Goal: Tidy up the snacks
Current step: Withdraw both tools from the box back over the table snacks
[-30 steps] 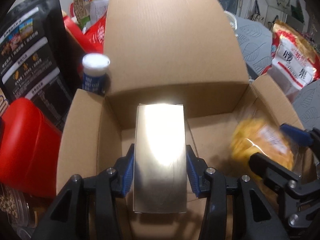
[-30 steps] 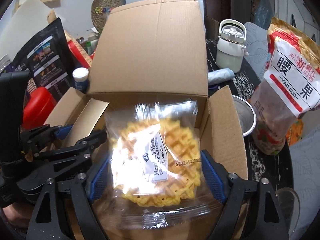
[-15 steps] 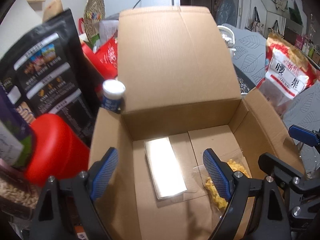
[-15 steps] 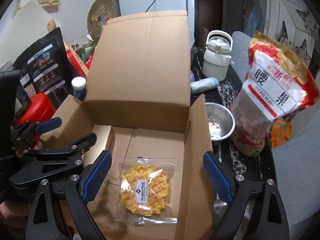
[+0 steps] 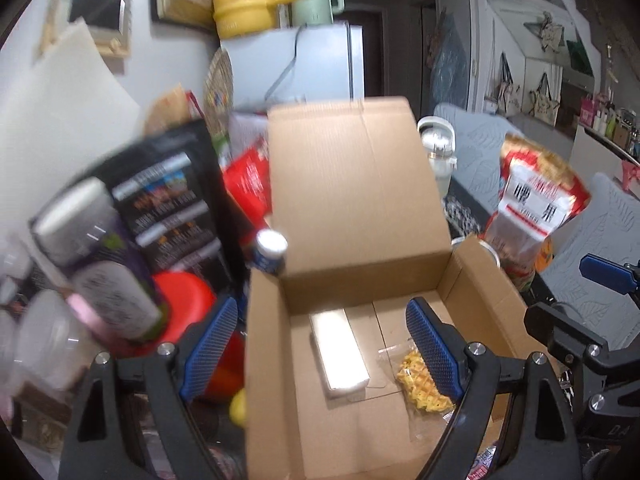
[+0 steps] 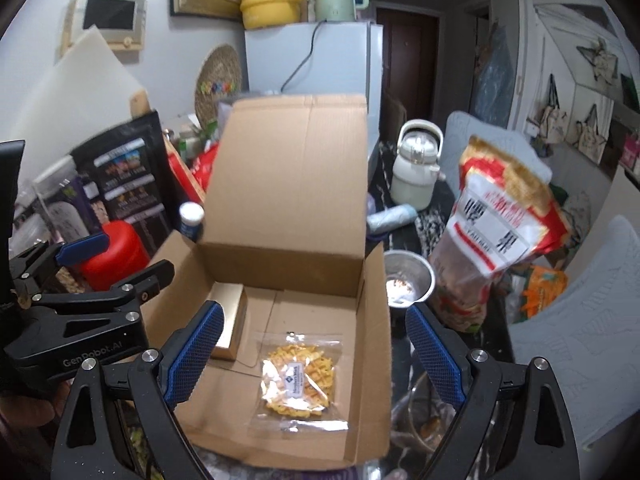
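An open cardboard box [image 5: 360, 208] [image 6: 296, 184] stands in front of me with its lid flap upright. On its floor lie a shiny gold box [image 5: 339, 350] [image 6: 230, 326] at the left and a clear bag of yellow waffle [image 5: 424, 388] [image 6: 300, 378] at the right. My left gripper [image 5: 320, 354] is open and empty, raised above the box's near left side. My right gripper [image 6: 316, 354] is open and empty above the box's near right side.
Left of the box stand a black snack pouch [image 6: 124, 178], a red tub [image 6: 114, 254], a blue white-capped bottle [image 6: 191, 220] and a purple-labelled jar [image 5: 96, 256]. Right of it are a steel bowl [image 6: 408, 282], a large red-and-white nut bag [image 6: 496, 232] and a white kettle [image 6: 416, 168].
Both grippers opened and let go: the gold box and the waffle bag now lie on the box floor. Both grippers have since pulled up and back from the box.
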Motion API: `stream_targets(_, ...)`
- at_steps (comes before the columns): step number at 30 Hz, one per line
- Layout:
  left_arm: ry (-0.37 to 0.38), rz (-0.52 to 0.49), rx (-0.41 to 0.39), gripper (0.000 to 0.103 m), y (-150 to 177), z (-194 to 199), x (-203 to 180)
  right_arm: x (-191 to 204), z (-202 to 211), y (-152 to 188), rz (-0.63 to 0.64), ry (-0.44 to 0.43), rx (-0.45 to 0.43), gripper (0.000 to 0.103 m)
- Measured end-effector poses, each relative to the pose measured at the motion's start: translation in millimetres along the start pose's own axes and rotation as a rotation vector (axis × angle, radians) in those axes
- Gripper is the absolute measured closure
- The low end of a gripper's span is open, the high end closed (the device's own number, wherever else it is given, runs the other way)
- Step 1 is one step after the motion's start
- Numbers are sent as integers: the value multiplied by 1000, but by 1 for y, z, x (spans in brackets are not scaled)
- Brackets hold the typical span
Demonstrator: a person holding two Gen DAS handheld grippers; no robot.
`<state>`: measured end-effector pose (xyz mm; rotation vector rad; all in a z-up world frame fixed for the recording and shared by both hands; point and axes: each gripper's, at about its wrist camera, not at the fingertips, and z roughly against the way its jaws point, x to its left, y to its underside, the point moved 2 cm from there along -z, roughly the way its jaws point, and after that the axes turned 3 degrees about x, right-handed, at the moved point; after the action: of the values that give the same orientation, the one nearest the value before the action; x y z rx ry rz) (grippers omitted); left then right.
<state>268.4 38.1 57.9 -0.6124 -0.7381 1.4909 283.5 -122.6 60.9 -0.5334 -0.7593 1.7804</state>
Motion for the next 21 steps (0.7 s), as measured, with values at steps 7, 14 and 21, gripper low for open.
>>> stream_targets(7,7,-18,-113,16,-3,60,3,8,49,2,14,8,-77,10)
stream_targets(14,38,-47,-161,16,10,109,-1,19,97,16,27,17,-136,10)
stream_targets(21,78,-71,-197,16,29,152,-3,33,146,38,47,35,-192,10)
